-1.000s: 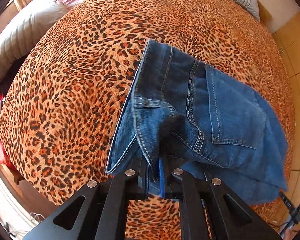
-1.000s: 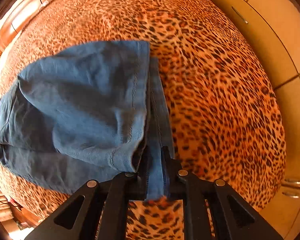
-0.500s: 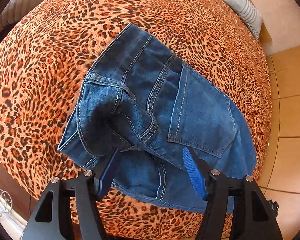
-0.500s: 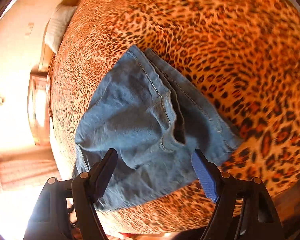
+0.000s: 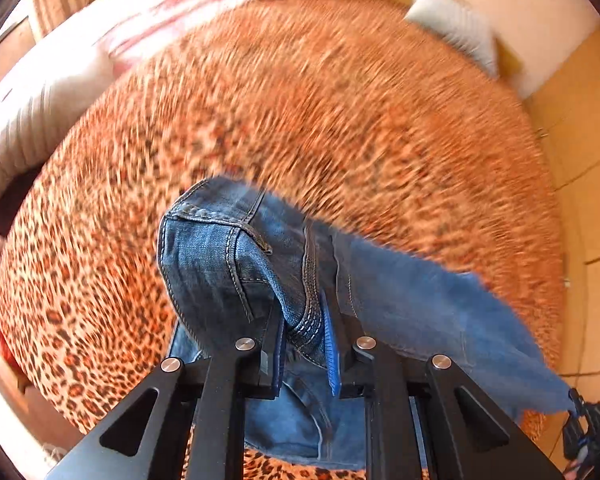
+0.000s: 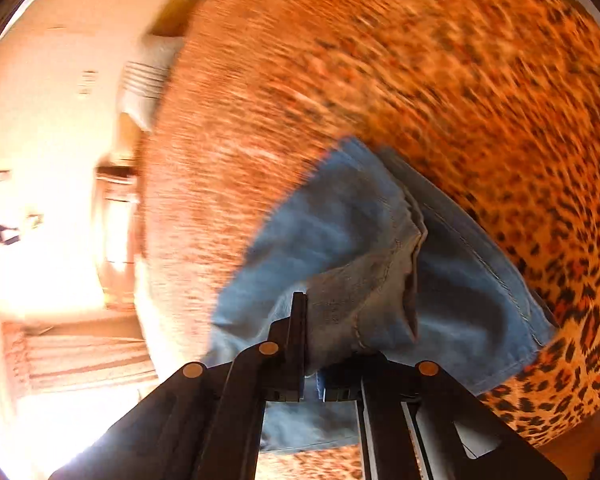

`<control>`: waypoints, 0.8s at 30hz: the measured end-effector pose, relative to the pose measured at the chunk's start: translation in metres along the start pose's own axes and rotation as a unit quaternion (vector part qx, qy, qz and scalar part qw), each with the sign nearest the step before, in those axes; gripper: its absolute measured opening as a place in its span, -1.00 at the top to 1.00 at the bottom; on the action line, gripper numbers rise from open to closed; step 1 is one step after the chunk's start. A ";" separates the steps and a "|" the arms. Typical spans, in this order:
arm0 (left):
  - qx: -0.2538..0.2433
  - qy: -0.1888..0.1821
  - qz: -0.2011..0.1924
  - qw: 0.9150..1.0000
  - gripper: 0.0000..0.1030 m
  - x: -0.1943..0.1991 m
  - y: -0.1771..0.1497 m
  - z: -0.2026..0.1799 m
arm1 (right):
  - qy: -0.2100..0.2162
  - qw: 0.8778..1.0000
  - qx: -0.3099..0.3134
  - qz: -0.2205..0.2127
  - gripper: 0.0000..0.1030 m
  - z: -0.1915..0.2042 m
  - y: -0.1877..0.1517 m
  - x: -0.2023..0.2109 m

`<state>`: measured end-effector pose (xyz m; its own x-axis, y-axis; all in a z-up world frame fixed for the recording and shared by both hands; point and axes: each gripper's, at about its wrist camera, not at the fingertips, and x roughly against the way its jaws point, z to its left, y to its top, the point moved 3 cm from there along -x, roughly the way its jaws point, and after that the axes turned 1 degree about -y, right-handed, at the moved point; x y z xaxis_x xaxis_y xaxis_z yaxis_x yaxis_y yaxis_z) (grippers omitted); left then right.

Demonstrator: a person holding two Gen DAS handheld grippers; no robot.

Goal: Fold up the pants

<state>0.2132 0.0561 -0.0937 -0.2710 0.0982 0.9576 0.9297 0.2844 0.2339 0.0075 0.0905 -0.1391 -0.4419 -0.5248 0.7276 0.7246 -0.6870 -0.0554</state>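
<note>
The blue jeans (image 5: pixel 228 264) lie bunched on a leopard-print bed cover (image 5: pixel 300 120). In the left wrist view my left gripper (image 5: pixel 306 344) is shut on a thick stitched seam near the waistband, which bulges up between the pads. In the right wrist view the paler leg end of the jeans (image 6: pixel 340 240) is folded over itself, and my right gripper (image 6: pixel 314 344) is shut on a raised fold of it. The background is motion-blurred in both views.
A grey striped pillow (image 5: pixel 456 24) lies at the far right of the bed, and pale bedding (image 5: pixel 32 112) lies along its left side. Wooden floor (image 5: pixel 588 120) borders the bed on the right. A bright wall and curtain (image 6: pixel 60 240) show left of the right gripper.
Half a second ago both grippers were open above the jeans. Both have now closed on the denim again and are moving, with the fabric lifted at each grip.
</note>
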 end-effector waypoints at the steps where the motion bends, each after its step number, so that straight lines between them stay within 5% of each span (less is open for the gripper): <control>1: -0.011 -0.009 -0.013 1.000 0.69 0.015 -0.006 0.000 | 0.007 1.000 0.014 -0.004 0.94 0.005 -0.002 0.011; 5: -0.046 0.006 0.004 0.999 0.68 0.010 -0.060 0.014 | -0.014 0.999 0.045 0.008 0.94 -0.018 -0.037 0.038; 8: -0.027 0.044 0.119 0.992 0.69 -0.061 -0.112 0.047 | -0.095 0.994 0.031 0.047 0.94 -0.077 -0.065 0.018; 10: 0.009 0.045 0.148 0.988 0.69 -0.079 -0.122 0.064 | -0.128 0.989 -0.001 0.071 0.94 -0.110 -0.074 -0.002; 15: -0.006 0.034 0.115 0.993 0.68 -0.067 -0.110 0.065 | -0.110 0.993 0.017 0.050 0.93 -0.099 -0.074 0.010; 21: -0.032 0.045 0.133 0.990 0.66 -0.087 -0.121 0.070 | -0.189 0.979 -0.002 0.081 0.78 -0.140 -0.080 -0.001; 24: -0.066 0.003 0.130 0.989 0.56 -0.053 -0.120 0.075 | -0.180 0.980 -0.022 0.084 0.71 -0.146 -0.081 0.018</control>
<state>0.0971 0.0882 -0.1850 -0.0183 0.1460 0.9891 0.9923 0.1242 0.0000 -0.1359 0.0631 -0.2212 -0.0979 -0.4260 0.8994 0.7433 -0.6322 -0.2185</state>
